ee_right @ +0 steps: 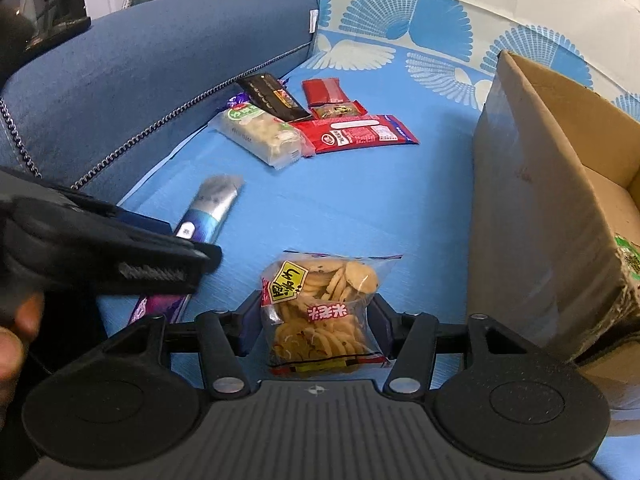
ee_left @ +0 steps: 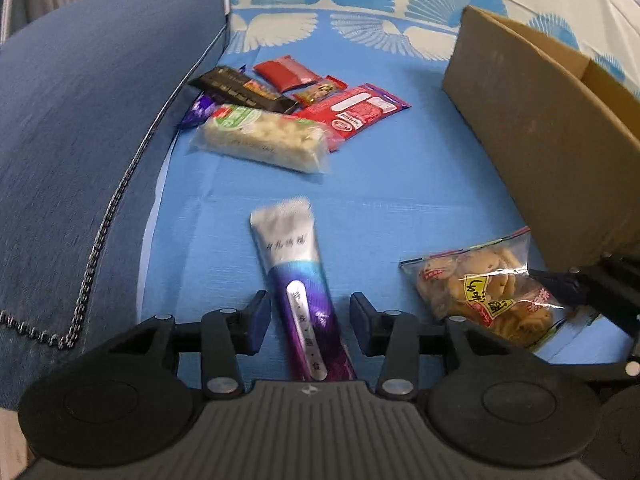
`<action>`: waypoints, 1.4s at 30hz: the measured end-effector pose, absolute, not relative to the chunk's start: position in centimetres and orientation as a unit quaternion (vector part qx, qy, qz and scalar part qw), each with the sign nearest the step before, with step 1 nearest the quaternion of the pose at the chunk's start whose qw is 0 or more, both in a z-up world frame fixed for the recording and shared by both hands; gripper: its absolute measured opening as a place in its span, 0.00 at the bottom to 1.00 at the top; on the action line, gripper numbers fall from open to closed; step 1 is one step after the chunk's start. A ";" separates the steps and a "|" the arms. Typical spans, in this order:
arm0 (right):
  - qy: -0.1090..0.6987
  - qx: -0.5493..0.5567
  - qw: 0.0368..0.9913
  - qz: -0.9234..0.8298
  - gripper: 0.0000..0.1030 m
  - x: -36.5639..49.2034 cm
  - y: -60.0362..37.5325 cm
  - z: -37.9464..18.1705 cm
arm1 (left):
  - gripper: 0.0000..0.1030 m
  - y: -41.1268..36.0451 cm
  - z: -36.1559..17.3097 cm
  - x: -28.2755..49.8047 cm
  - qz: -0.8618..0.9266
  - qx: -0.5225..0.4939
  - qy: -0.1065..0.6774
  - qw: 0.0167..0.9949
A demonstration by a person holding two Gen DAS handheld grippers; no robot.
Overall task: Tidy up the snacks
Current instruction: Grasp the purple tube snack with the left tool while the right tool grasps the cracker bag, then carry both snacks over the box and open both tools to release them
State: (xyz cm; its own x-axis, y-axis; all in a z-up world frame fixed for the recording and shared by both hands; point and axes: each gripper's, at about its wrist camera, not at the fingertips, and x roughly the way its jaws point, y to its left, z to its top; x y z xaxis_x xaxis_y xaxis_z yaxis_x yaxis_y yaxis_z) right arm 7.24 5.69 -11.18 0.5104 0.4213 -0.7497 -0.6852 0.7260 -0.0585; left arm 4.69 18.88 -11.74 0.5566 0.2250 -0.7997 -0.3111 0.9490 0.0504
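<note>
Sofa: blue seat cover (ee_left: 400, 184), lower frame holds snacks.
Left gripper (ee_left: 310, 322): spread around purple stick pack (ee_left: 304, 300); light, slippery.
Right gripper (ee_right: 312, 326): spread around cracker bag (ee_right: 320, 312); fragile, grip mid-bag.

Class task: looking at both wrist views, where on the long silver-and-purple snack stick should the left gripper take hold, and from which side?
Grip the purple lower half of the snack stick across its narrow width. The left gripper already straddles it from the near end, fingers open on either side; it lies flat, pointing away.
</note>
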 end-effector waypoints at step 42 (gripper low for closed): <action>0.209 -0.152 0.908 0.331 0.50 5.2 4.1 -5.3 | 0.16 20.7 -7.0 1.2 0.159 -0.128 0.278 0.939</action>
